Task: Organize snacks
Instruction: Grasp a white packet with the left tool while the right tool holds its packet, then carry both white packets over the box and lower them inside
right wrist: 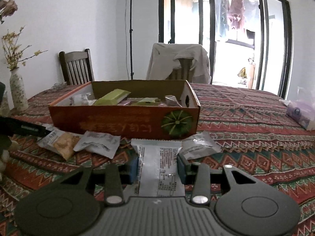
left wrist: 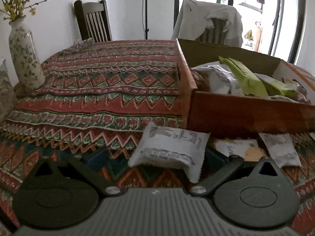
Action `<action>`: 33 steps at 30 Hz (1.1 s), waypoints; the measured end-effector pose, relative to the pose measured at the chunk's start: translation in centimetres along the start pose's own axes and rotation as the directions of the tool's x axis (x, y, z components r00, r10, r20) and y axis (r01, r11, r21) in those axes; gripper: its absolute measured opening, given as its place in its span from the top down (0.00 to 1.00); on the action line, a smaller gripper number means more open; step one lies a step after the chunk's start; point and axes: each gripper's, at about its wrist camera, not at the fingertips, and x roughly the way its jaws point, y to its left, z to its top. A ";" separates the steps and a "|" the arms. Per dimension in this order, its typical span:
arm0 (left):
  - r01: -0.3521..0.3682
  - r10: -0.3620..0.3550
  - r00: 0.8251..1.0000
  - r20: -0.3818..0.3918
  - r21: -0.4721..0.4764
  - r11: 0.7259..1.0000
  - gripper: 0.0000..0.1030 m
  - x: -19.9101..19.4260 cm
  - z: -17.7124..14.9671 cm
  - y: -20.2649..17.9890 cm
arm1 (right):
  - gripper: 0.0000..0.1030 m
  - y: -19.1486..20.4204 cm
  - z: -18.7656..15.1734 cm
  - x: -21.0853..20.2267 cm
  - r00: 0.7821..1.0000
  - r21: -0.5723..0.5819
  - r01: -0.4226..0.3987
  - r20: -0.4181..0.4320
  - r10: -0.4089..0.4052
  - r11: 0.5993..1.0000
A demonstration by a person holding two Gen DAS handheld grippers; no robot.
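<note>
An orange cardboard box (right wrist: 122,122) stands on the patterned tablecloth (right wrist: 246,137) and holds green and silver snack packets (right wrist: 112,97). In the left wrist view the box (left wrist: 246,116) is at the right. My right gripper (right wrist: 157,166) is shut on a white snack packet (right wrist: 159,157), held lengthwise between the blue pads (right wrist: 133,167), just in front of the box. My left gripper (left wrist: 155,156) stands open around another white packet (left wrist: 169,147) that lies in front of the box's left corner; the left pad is clear of it.
Loose packets (right wrist: 98,143) lie along the box's front, one with yellow crackers (right wrist: 63,145). A flowered vase (left wrist: 23,59) stands at the table's left edge. Two chairs (left wrist: 92,21) are behind the table, one draped with cloth (right wrist: 177,63). A purple pack (right wrist: 301,112) lies far right.
</note>
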 end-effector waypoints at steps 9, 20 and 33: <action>-0.001 0.001 0.999 0.039 -0.014 1.000 0.37 0.0 0.1 0.4 | 0.61 -0.5 -0.4 0.3 1.000 0.019 -0.005 -0.006 0.005 1.000; -0.017 0.021 0.992 0.124 -0.031 0.999 0.58 -2.8 -0.7 1.0 | 0.61 -0.6 -0.6 0.1 1.000 0.017 -0.015 0.002 0.015 1.000; 0.042 -0.032 0.952 0.305 -0.024 0.999 0.58 -9.0 1.8 -0.8 | 0.61 0.5 2.8 0.0 0.993 -0.037 -0.029 0.117 0.033 0.999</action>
